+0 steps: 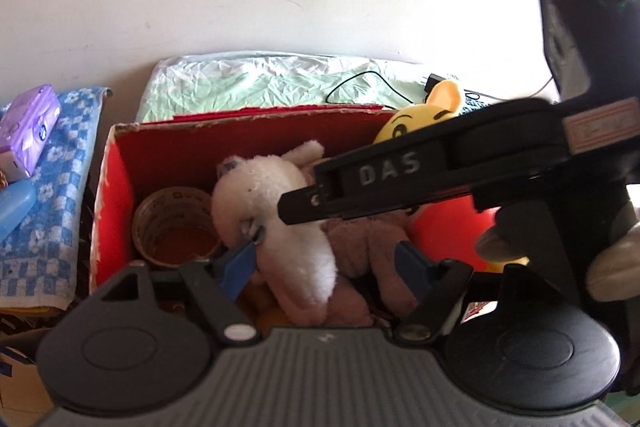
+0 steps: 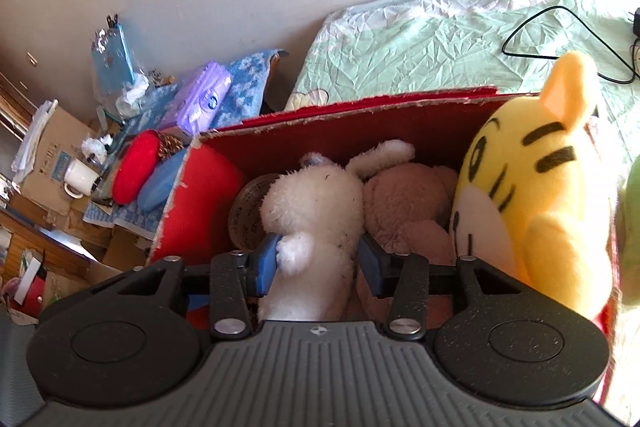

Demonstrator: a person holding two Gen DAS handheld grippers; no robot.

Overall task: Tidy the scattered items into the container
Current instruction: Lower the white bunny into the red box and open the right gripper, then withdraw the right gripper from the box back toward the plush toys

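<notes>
I take the red box as my landmark. Outside its left wall, a purple tissue pack and a blue case lie on a checked towel, not yet tidied. Inside the box, at its left end, sits a tape roll; next to it the white plush, then a brown plush, and a yellow tiger plush upright at the right end.

My left gripper hangs open above the box, its jaws apart and clear of the toys. My right gripper has its blue pads either side of the white plush, touching its fur; I judge it gripped, being settled into place. Next I should release it, lift clear, and go left for the leftover items
</notes>
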